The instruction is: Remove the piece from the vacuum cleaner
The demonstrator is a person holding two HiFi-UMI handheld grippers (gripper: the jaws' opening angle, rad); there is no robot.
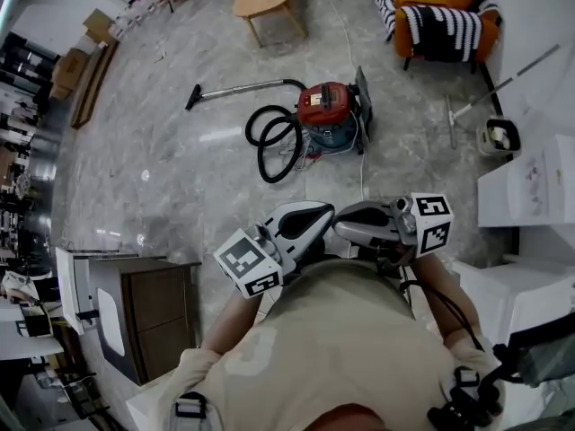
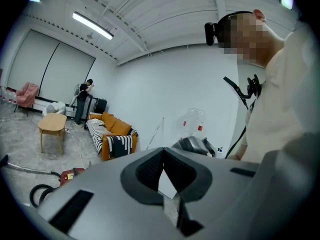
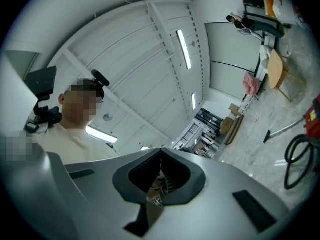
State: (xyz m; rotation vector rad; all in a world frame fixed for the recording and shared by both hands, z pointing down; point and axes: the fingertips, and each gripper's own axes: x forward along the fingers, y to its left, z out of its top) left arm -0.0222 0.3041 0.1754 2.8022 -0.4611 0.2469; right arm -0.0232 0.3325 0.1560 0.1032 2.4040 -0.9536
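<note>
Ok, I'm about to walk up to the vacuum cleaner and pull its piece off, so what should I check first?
1. Left gripper empty: ok, jaws together, nothing between them.
2. Right gripper empty: ok, jaws together, nothing held.
3. Jaws ready to grasp: not ok, both are shut.
4. Vacuum cleaner in sight: ok, red, on the floor ahead.
5. Vacuum cleaner within reach: not ok, both grippers sit by the chest, well apart from it.
6. How the hose joins the body: cannot tell, too small.
</note>
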